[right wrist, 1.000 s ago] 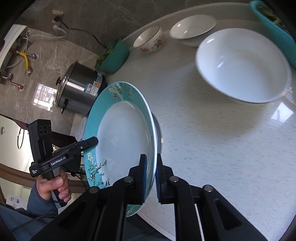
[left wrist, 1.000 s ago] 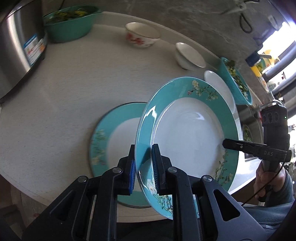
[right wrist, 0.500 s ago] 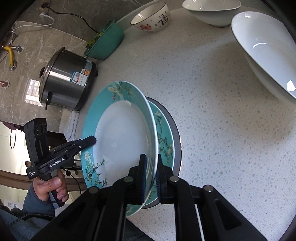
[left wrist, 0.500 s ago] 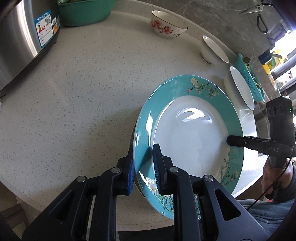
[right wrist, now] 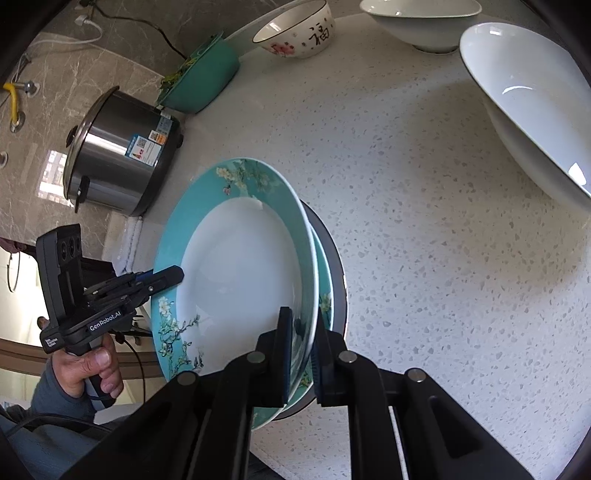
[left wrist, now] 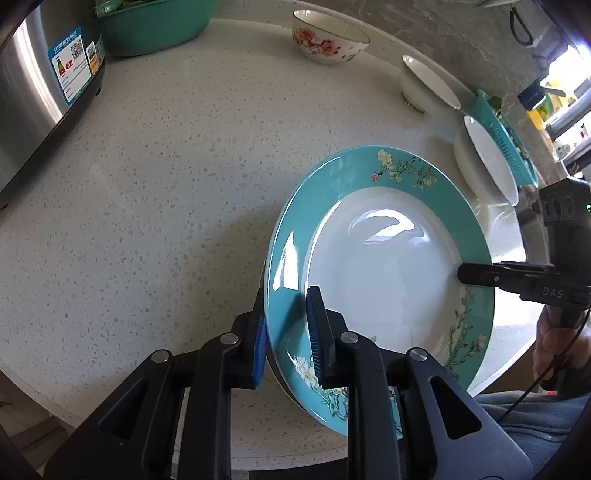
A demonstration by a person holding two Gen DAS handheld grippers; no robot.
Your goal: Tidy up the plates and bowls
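Item: teal-rimmed plate (left wrist: 384, 266), white well, blossom sprigs on the rim. Location: near edge of the speckled counter (left wrist: 155, 206), set on a second matching plate (right wrist: 325, 295) whose rim shows just beneath it in the right wrist view.

Left gripper (left wrist: 286, 332): jaws straddle the plate's left rim; a gap shows on the inner pad, so the grip looks released or very loose. Right gripper (right wrist: 301, 350): jaws straddle the opposite rim, likewise with a gap showing at one pad; whether it bears on the plate, I cannot tell.

Progress, as judged: plate stacking appears done or nearly so, the top plate lying almost level on its mate. Left to do: withdraw both grippers, then gather the bowls, all standing apart.

Count:
- Teal plates: two, stacked.
- Floral bowl (left wrist: 330, 38): one, far side of the counter.
- Small white bowl (left wrist: 424, 86): one, right of the floral bowl.
- Large white bowl (right wrist: 528, 122): one, near the right edge.
- Teal bowl of greens (left wrist: 155, 27): one, beside the steel cooker (right wrist: 118, 155).
- Teal colander (left wrist: 506, 144): one, behind the large white bowl.
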